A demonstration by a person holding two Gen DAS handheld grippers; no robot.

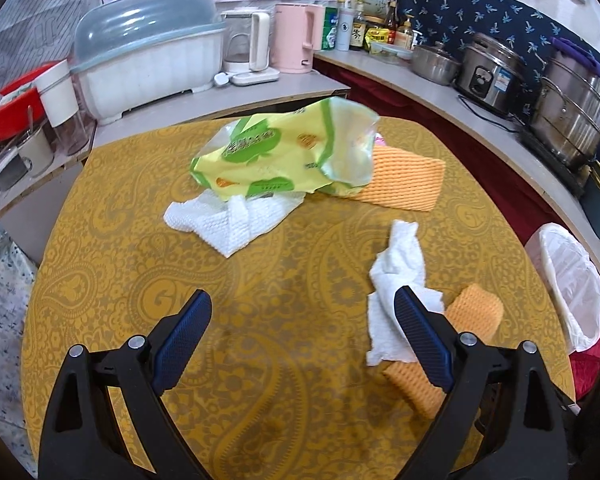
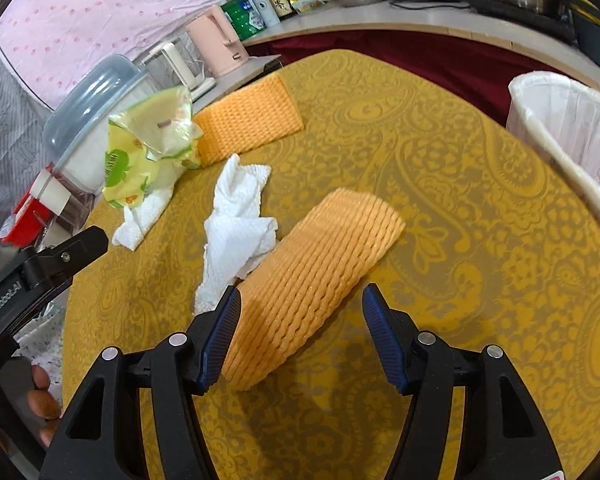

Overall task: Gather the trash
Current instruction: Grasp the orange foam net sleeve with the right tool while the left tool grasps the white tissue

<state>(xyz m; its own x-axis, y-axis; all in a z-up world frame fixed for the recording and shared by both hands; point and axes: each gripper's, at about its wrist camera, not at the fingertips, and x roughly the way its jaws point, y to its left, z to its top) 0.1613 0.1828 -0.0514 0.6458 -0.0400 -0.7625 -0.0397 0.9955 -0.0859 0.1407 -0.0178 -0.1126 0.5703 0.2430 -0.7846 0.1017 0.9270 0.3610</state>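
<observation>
Round table (image 1: 112,264) in a yellow paisley cloth, trash scattered on it. Left gripper (image 1: 302,322) hangs over bare cloth with jaws spread wide and nothing between them; a crumpled tissue (image 1: 396,268) lies just past its right finger, partly hidden behind the pad, overlapping an orange foam net (image 1: 476,312) beside it. Right gripper (image 2: 300,312) is open too — the same foam net (image 2: 320,264) lies on the table with its near end reaching in between the two fingers, closer to the left pad; pads not pressing it, contact with the left one hard to tell. The tissue (image 2: 236,236) sits just left of that net, touching it. Farther back: a yellow-green wrapper (image 1: 276,152) resting on a second tissue (image 1: 228,220), and a second foam net (image 1: 404,184) partly under the wrapper's open end. White-lined bin (image 2: 560,128) stands off the table's right edge, well apart from both grippers. Part of the left gripper's body and the hand (image 2: 40,404) holding it show at the right view's left edge.
</observation>
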